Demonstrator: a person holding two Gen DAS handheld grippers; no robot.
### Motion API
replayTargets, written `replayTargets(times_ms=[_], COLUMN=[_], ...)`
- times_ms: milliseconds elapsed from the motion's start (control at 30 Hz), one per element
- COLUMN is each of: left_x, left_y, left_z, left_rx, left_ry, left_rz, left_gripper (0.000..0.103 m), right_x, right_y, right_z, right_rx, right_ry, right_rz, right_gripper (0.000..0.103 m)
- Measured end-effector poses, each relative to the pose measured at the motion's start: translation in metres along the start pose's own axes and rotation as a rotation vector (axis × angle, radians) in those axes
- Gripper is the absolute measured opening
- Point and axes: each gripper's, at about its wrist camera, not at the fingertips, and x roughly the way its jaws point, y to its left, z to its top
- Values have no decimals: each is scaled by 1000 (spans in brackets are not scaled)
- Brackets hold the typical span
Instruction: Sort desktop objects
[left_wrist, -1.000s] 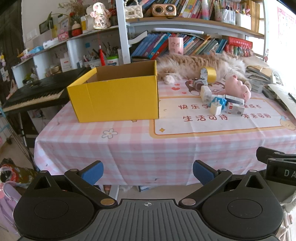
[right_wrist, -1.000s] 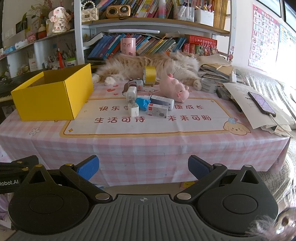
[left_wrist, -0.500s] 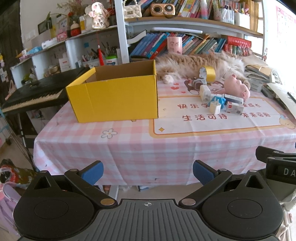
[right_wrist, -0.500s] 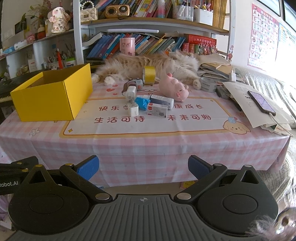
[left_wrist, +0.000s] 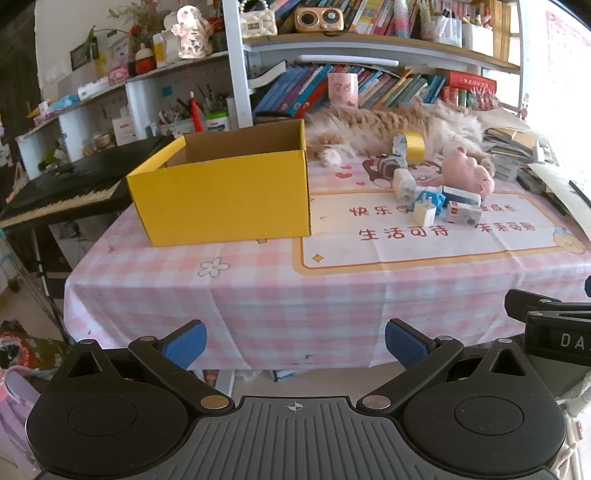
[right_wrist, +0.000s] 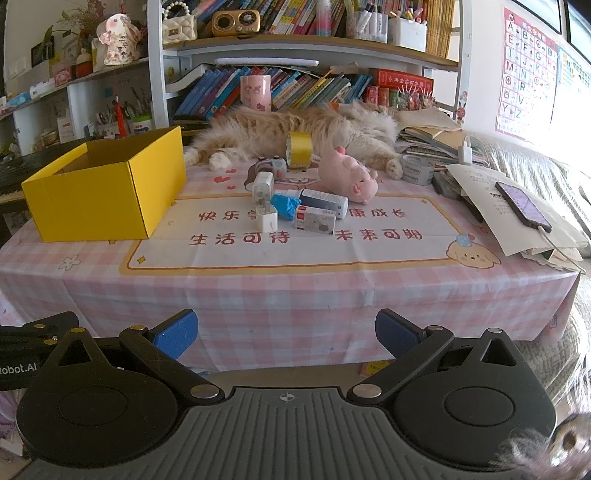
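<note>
a: yellow cardboard box (right_wrist: 107, 188) sat open-topped on the left part of the table (right_wrist: 295, 288), and the clutter lay well to its right: two white chargers (right_wrist: 266, 218), a crumpled blue wrapper (right_wrist: 285, 204), a white bottle (right_wrist: 325, 202) on its side, a small labelled carton (right_wrist: 314, 220), a pink plush pig (right_wrist: 349, 176), a roll of yellow tape (right_wrist: 298, 149).

b: and the grippers?

a: both hung short of the table edge, well apart from everything. left gripper (left_wrist: 293, 341) had its jaws spread with nothing between them; right gripper (right_wrist: 286, 330) the same.

b: which was nearer the pile?

a: the right, i'd judge. the pile lay almost dead ahead of its jaws, while from the left it sat off to the right, with the box ahead. the bottle's long axis ran left to right across that view.
</note>
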Motion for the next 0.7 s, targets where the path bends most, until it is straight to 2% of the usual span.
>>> replayTargets(times_ms=[367,700], left_x=[1,-1], left_y=[6,8], left_z=[1,2], left_rx=[-31,-31], left_ry=[7,-17], left_rz=[3,-51], left_gripper=[103,103], right_x=[3,2], right_y=[3,9], right_z=[-2,1], right_rx=[-8,-32], right_ry=[12,-2], right_rz=[22,44], right_gripper=[103,103])
